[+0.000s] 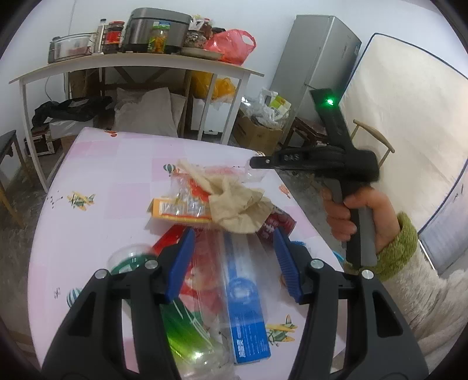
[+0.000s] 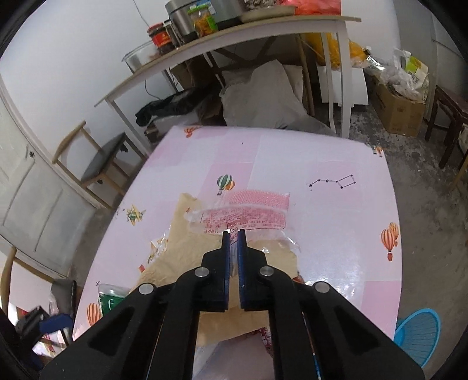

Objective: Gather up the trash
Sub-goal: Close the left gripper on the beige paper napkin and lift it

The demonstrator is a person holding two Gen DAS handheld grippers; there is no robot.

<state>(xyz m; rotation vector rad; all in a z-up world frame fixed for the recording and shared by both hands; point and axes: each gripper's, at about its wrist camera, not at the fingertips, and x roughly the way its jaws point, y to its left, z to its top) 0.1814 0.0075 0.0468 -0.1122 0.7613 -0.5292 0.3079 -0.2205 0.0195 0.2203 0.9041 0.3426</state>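
Pink checked oilcloth with balloons and little planes covered our worktop [image 2: 321, 163], which stood in a cluttered room. Beyond the worktop ran a white side table [image 1: 122, 62] loaded with jars and a rice cooker [image 1: 158, 27]; right of it stood a grey fridge [image 1: 318, 55], with a cardboard box [image 2: 397, 112] of rubbish on the concrete floor.

We kept the trash heaped on the worktop: a crumpled beige paper [image 1: 237, 204], an orange carton [image 1: 178, 210], a blue box [image 1: 248, 309] and a green bottle [image 1: 187, 330].

Our left tongs [image 1: 234, 251] stood partly apart above the heap, over the blue box; through the blur we could not tell whether they touched anything. Our right tongs [image 2: 233, 233] were clamped on a clear red-printed wrapper [image 2: 245, 216] at its near edge, over the beige paper.
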